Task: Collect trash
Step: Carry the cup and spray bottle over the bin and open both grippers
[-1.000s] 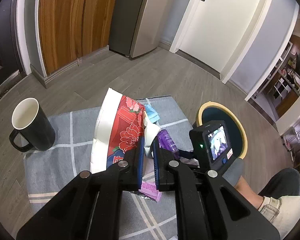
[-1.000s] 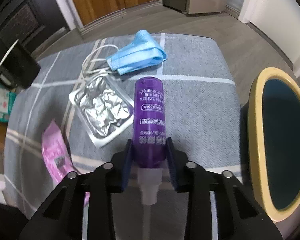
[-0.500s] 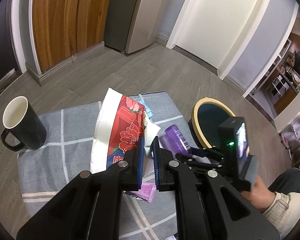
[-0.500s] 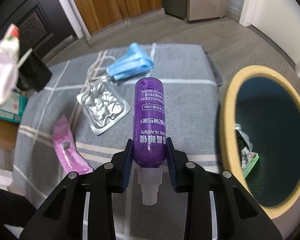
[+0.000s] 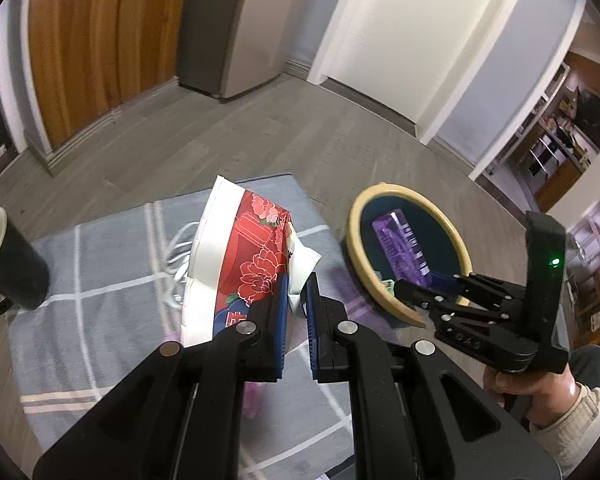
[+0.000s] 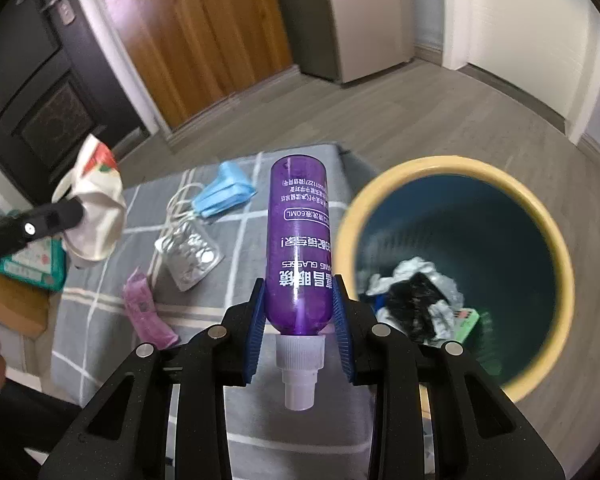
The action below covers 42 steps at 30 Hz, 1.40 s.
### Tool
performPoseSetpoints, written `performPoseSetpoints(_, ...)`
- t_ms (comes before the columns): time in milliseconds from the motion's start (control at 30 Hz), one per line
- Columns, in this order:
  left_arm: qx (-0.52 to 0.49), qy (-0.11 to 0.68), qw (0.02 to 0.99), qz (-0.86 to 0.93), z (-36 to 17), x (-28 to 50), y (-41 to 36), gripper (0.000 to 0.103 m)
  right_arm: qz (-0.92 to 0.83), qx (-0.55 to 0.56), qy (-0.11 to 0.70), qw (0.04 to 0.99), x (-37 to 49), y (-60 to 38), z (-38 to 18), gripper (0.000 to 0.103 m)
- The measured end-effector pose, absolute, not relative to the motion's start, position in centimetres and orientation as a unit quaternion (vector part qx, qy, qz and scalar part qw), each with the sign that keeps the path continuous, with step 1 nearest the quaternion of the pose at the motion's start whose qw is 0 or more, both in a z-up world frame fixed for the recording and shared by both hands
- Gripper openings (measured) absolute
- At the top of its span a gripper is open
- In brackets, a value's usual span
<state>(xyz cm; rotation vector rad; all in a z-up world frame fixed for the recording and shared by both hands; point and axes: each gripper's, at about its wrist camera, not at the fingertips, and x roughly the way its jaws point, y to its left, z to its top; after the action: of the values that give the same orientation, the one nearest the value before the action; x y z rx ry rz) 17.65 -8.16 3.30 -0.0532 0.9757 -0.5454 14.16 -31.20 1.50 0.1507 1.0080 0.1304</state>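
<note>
starting at the left of the right wrist view, the left gripper (image 6: pixel 74 210) is seen clamped on a crumpled wrapper (image 6: pixel 96 204), white with a red flower print, held up in the air above the left edge of the grey checked cloth (image 6: pixel 112 280). a green packet (image 6: pixel 36 266) lies under it at that edge. in the left wrist view a black mug (image 5: pixel 8 264) stands near the cloth's left border, apart from everything else.

further right, a white cord (image 6: pixel 180 204), a blue face mask (image 6: pixel 224 190), a silver foil pack (image 6: pixel 190 256) and a pink sachet (image 6: pixel 146 310) are spread on the cloth. the mask and foil pack are close together; the sachet lies apart, nearer the front edge. bare cloth is left between these pieces and the right border.

the right gripper (image 6: pixel 298 320) is closed on a purple bottle (image 6: pixel 300 240), gripped near its neck with the white cap pointing back toward the camera. the bottle is held in the air over the cloth's right edge, beside the yellow rim of the bin (image 6: pixel 556 248).

the bin stands on the floor just past the cloth's right edge. crumpled white, black and green rubbish lies at its bottom, and much of its mouth is unobstructed. open wooden floor lies beyond.
</note>
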Motion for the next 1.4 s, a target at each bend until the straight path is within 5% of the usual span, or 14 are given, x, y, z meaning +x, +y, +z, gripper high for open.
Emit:
performPoseSetpoints(1000,-0.033,0.511,0.771,-0.378,-2.0,19.7,-26.3,0.008,-0.029,0.144,0.436,0.888,10.5,-40.8,3.7,0.033)
performPoseSetpoints(1100,-0.036,0.510,0.774,-0.375,-2.2,20.2,-26.7,0.024,-0.033,0.147,0.438,0.886,10.3,-41.2,3.4,0.033)
performPoseSetpoints(1167,-0.046,0.507,0.777,-0.370,-2.2,20.5,-26.4,0.051,-0.036,0.147,0.441,0.884,10.3,-41.4,3.2,0.033)
performPoseSetpoints(1400,-0.065,0.500,0.788,-0.353,-1.6,21.3,-25.4,0.054,-0.041,0.152,0.456,0.876,10.6,-42.4,1.9,0.033)
